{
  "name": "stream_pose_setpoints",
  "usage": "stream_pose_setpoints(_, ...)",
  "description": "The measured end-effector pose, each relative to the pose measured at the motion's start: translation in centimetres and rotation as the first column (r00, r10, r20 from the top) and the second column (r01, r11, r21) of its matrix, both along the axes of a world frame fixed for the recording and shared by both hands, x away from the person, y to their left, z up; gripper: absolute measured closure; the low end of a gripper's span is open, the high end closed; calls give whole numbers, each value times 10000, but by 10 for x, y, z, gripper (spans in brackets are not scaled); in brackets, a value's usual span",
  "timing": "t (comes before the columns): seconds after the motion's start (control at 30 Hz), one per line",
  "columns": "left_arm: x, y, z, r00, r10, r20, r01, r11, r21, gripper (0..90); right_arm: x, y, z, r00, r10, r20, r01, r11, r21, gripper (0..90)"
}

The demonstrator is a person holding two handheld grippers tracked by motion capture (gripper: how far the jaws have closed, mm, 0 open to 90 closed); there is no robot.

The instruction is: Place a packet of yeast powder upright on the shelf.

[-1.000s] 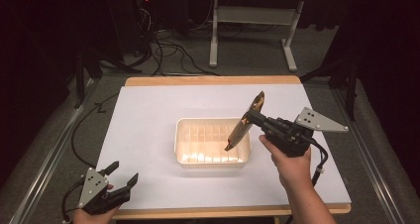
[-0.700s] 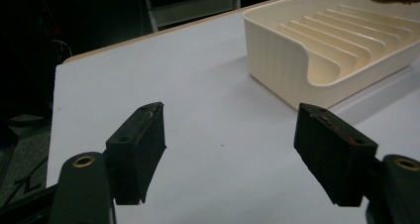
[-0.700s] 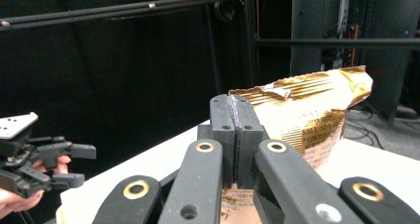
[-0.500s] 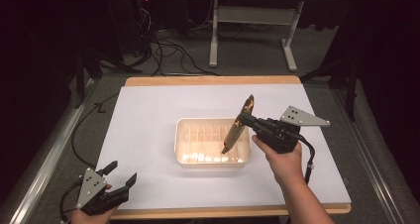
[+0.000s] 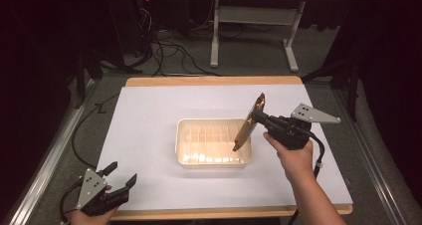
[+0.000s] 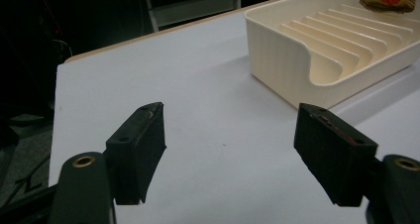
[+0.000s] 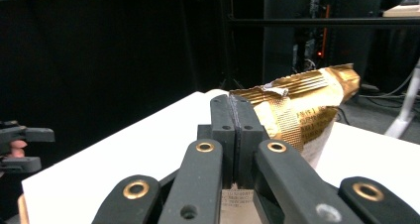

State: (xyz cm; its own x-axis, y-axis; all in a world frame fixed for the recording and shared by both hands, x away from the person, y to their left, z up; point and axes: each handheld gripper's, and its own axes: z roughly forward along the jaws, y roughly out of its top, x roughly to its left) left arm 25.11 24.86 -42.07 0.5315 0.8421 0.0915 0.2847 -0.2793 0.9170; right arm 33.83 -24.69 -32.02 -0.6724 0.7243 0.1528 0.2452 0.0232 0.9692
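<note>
I have the right hand-held gripper [image 5: 255, 118] clamped on a gold snack packet [image 5: 249, 123], its jaws pressed flat together on the foil in the right gripper view [image 7: 236, 135]. The packet [image 7: 297, 107] hangs tilted, its upper end pointing away from me and its lower tip over the right end of the cream slotted tray [image 5: 181, 153], just inside the right wall; whether it touches the ribs I cannot tell. The tray sits near the middle of the white desk [image 5: 149, 115], with bare surface on every side and the widest stretch to its left. My left hand-held gripper [image 5: 122, 181] waits at the near left corner of the desk, well apart from the tray, jaws spread wide with nothing between them [image 6: 230, 149]. From there the tray's near corner [image 6: 277, 60] is ahead and to the right, across open desk.
</note>
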Motion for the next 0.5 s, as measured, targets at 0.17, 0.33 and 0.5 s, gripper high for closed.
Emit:
stream_pose_setpoints(0.17,0,-1,-1,10000,-37,-26,37,10000,42,287,-3,-8,0,9996,-269,24,270,9992,-288,900)
stream_pose_setpoints(0.33,0,-2,-1,10000,-65,-57,66,10000,64,287,-4,-14,0,9990,-442,74,445,9980,-440,900)
stream_pose_setpoints(0.5,1,-2,-1,10000,-62,-55,63,10000,72,287,-7,-17,4,9985,-499,232,510,9975,-487,900)
